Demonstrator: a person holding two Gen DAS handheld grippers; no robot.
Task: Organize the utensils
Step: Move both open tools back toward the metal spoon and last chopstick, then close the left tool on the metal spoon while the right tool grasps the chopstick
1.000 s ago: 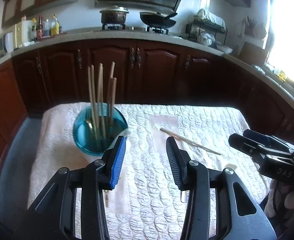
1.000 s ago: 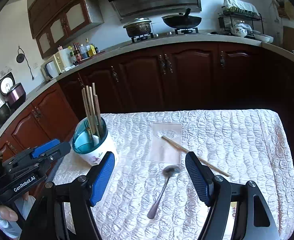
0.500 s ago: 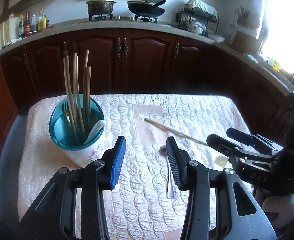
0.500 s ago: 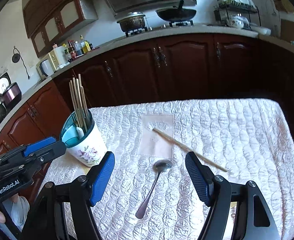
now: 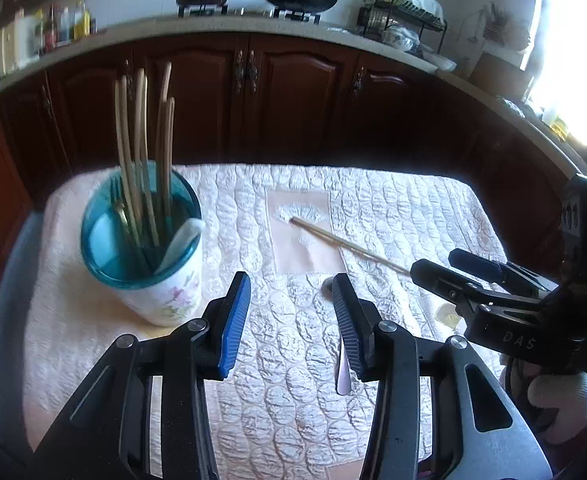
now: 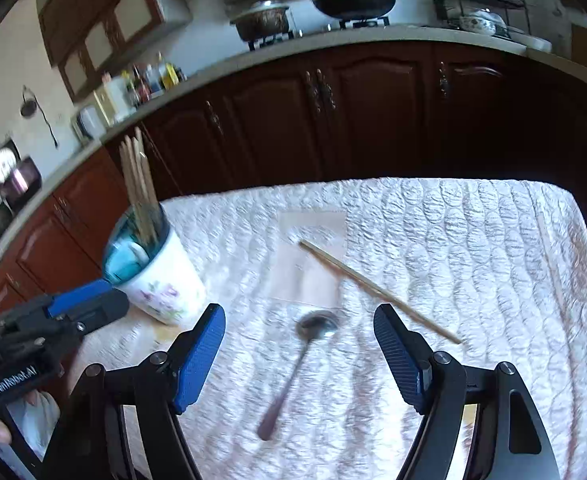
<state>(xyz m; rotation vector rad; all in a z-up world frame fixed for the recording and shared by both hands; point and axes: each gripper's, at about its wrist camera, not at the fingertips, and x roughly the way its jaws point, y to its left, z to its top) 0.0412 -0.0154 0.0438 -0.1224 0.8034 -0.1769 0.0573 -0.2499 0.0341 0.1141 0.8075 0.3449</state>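
Note:
A white floral cup with a teal rim (image 5: 161, 292) (image 6: 161, 280) stands at the table's left and holds several wooden chopsticks (image 5: 145, 160) and a white spoon. A single chopstick (image 5: 349, 245) (image 6: 377, 290) lies loose on the quilted cloth. A metal spoon (image 6: 297, 364) lies in front of it, partly hidden behind my left finger in the left wrist view (image 5: 342, 376). My left gripper (image 5: 291, 316) is open and empty, just right of the cup. My right gripper (image 6: 299, 352) is open and empty, above the spoon.
The table is covered with a white quilted cloth (image 6: 473, 248). Dark wooden kitchen cabinets (image 5: 293, 100) stand behind it, with a pot and a wok on the stove. The right gripper also shows in the left wrist view (image 5: 493, 292), and the left one in the right wrist view (image 6: 53, 316).
Both grippers have moved forward and lower toward the table. The cup, spoon and chopstick look larger and nearer. Nothing was picked up.

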